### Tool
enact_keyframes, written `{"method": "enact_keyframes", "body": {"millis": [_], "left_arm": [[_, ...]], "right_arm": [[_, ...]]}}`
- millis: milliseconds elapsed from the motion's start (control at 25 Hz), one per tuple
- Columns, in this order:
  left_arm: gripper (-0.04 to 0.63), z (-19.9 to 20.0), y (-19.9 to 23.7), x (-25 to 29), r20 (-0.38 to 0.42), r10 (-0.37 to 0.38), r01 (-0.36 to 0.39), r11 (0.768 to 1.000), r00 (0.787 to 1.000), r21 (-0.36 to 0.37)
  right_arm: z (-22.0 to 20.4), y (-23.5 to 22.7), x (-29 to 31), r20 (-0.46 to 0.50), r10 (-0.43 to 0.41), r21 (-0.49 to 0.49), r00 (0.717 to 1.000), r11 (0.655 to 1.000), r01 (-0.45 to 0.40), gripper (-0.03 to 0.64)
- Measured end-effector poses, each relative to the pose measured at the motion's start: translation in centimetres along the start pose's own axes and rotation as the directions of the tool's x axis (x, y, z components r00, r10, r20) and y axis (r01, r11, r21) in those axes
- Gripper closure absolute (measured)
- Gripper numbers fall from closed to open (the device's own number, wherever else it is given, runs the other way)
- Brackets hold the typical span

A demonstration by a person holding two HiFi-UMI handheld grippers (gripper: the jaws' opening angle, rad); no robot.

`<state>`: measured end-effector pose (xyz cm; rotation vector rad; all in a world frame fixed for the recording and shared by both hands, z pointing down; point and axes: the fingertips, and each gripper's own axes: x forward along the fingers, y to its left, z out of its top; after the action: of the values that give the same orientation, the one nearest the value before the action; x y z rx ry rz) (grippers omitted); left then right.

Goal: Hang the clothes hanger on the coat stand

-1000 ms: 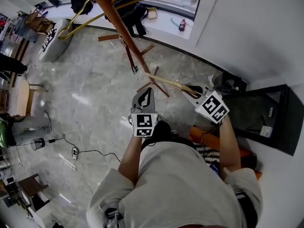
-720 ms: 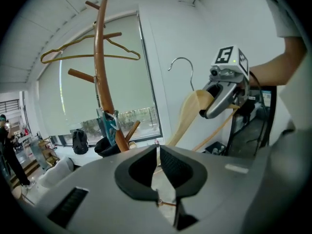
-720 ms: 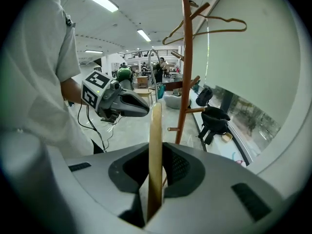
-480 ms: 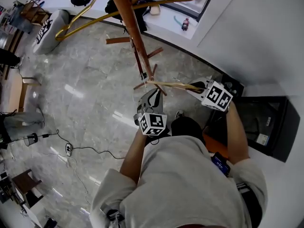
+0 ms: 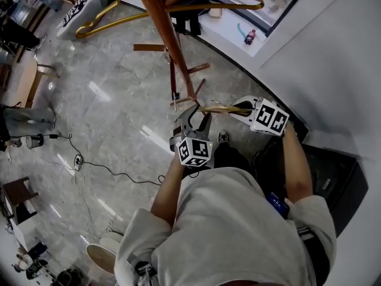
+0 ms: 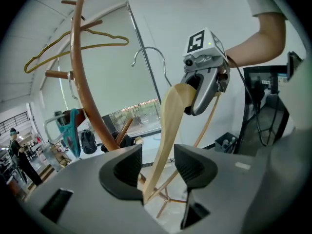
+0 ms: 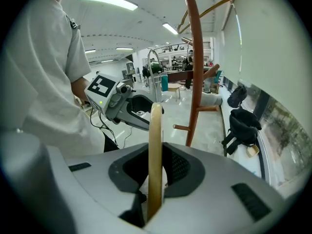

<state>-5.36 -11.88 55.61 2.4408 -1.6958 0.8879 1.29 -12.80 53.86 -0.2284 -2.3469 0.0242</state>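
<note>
Wooden hanger pinched in right gripper, its tip near the coat stand
Left gripper jaws have just been opening, now spread, hanger arm between them but not clamped. Stand's lower pegs sit close by the hanger tip; gold hanger hangs higher up. Grey marble floor, cable trailing, white wall at right

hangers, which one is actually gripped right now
The pale wooden hanger, clamped by the right gripper. The yellow hanger is not held: it hangs up on the coat stand.
</note>
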Motion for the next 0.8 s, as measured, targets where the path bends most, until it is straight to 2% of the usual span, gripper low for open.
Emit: {"method": "enact_keyframes", "body": {"millis": [120, 280, 440, 480, 560, 800], "left_arm": [[0.4, 0.8, -0.3, 0.6, -0.002, 0.018, -0.018, 0.999, 1.0, 0.035], [0.401, 0.8, -0.5, 1.5, -0.048, 0.068, -0.063, 0.994, 0.997, 0.093], [0.408, 0.9, -0.7, 1.9, -0.057, 0.082, -0.078, 0.995, 0.995, 0.065], [0.431, 0.8, -0.6, 1.9, -0.062, 0.081, -0.077, 0.995, 0.995, 0.058], [0.462, 0.5, -0.6, 2.1, -0.079, 0.085, -0.08, 0.994, 0.993, 0.068], [0.479, -0.4, -1.0, 3.0, -0.139, 0.072, -0.058, 0.993, 0.988, 0.101]], "right_arm": [[0.6, -0.3, -0.2, 0.006, 0.072, -0.044, 0.997, 0.996, -0.071, 0.571], [0.7, -0.4, -0.2, 0.029, 0.142, -0.083, 0.989, 0.987, -0.139, 0.571], [1.0, -0.7, 0.4, 0.058, 0.169, -0.116, 0.984, 0.98, -0.162, 0.571], [1.2, -0.8, 0.5, 0.064, 0.173, -0.123, 0.983, 0.979, -0.165, 0.571], [1.3, -0.9, 0.7, 0.057, 0.184, -0.13, 0.981, 0.976, -0.176, 0.571], [0.9, -1.6, 1.3, 0.06, 0.203, -0.156, 0.977, 0.969, -0.192, 0.571]]}}
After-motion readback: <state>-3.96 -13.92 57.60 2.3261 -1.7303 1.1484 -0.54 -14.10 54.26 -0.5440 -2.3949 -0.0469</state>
